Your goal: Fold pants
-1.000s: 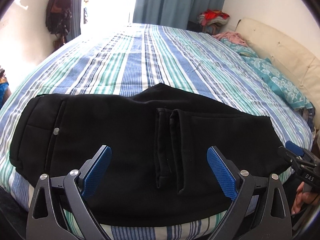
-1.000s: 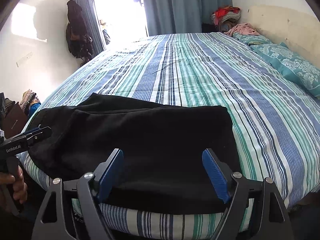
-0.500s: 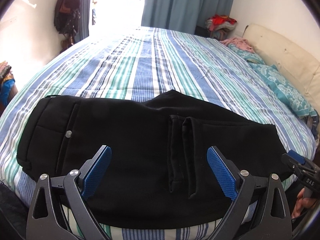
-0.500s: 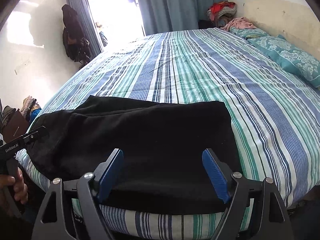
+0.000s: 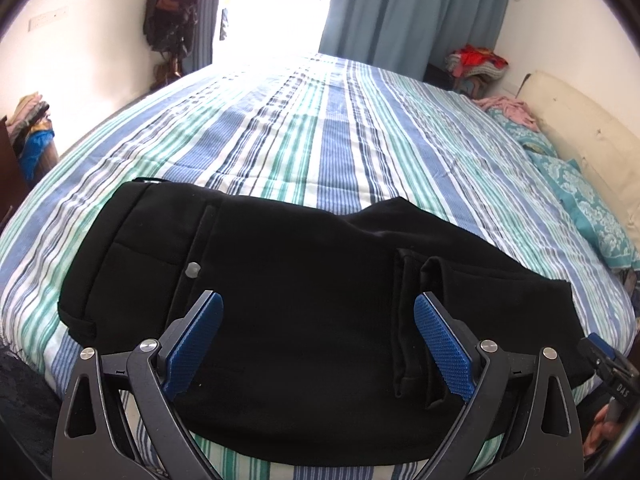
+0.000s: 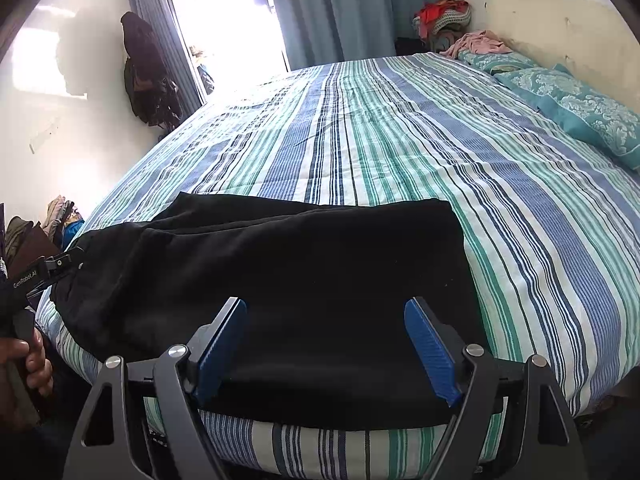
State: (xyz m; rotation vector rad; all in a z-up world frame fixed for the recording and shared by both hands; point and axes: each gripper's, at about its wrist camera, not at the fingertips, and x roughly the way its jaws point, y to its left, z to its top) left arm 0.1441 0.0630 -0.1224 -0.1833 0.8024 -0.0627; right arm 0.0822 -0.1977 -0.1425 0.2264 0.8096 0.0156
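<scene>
Nearest the lens, the left gripper (image 5: 316,344) hangs over the near edge of the bed (image 5: 340,136), its blue pads spread wide and pinching nothing. Directly beneath and just beyond it lie the black pants (image 5: 288,292), folded flat across the striped cover, with a button (image 5: 193,269) just ahead of the left pad and the hemmed leg ends (image 5: 416,320) just inside the right pad. The right gripper (image 6: 326,346), likewise spread and empty, hovers over the pants' (image 6: 304,276) other end. Farther to the right, teal pillows (image 6: 576,104) rest against the headboard (image 6: 568,36). Farthest off hang blue curtains (image 5: 412,12).
</scene>
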